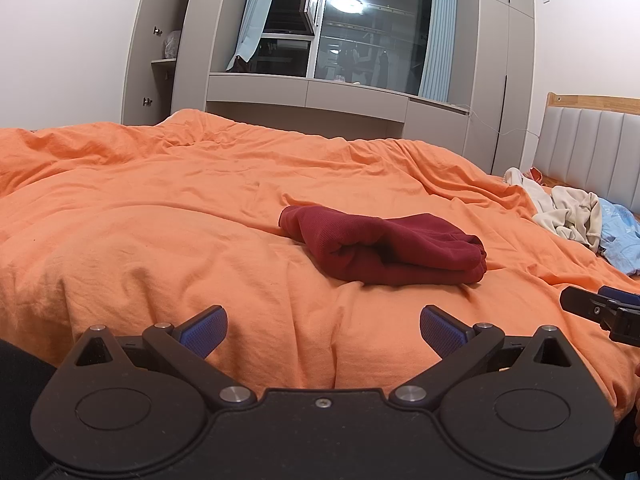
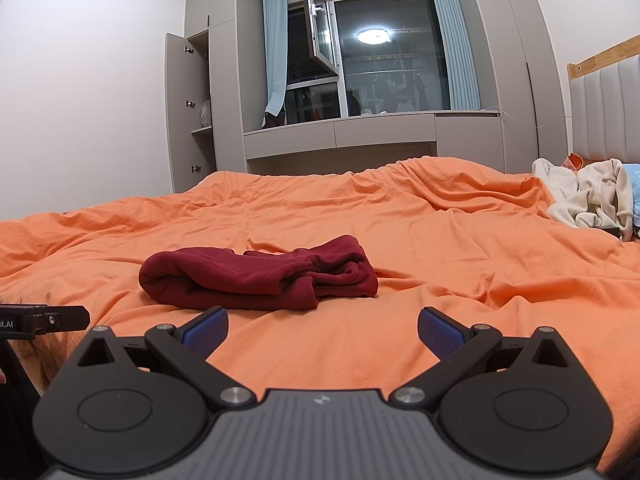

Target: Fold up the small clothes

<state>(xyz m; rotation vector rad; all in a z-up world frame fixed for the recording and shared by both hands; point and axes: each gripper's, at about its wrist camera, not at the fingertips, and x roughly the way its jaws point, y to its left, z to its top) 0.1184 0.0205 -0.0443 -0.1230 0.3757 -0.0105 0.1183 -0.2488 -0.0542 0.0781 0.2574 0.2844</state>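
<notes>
A dark red garment lies folded in a compact bundle on the orange bedcover. It also shows in the right wrist view. My left gripper is open and empty, low over the cover, short of the bundle. My right gripper is open and empty, also short of the bundle. The right gripper's tip shows at the right edge of the left wrist view. The left gripper's tip shows at the left edge of the right wrist view.
A pile of cream and light blue clothes lies at the far right by the padded headboard; it also shows in the right wrist view. Grey cabinets and a window stand beyond the bed.
</notes>
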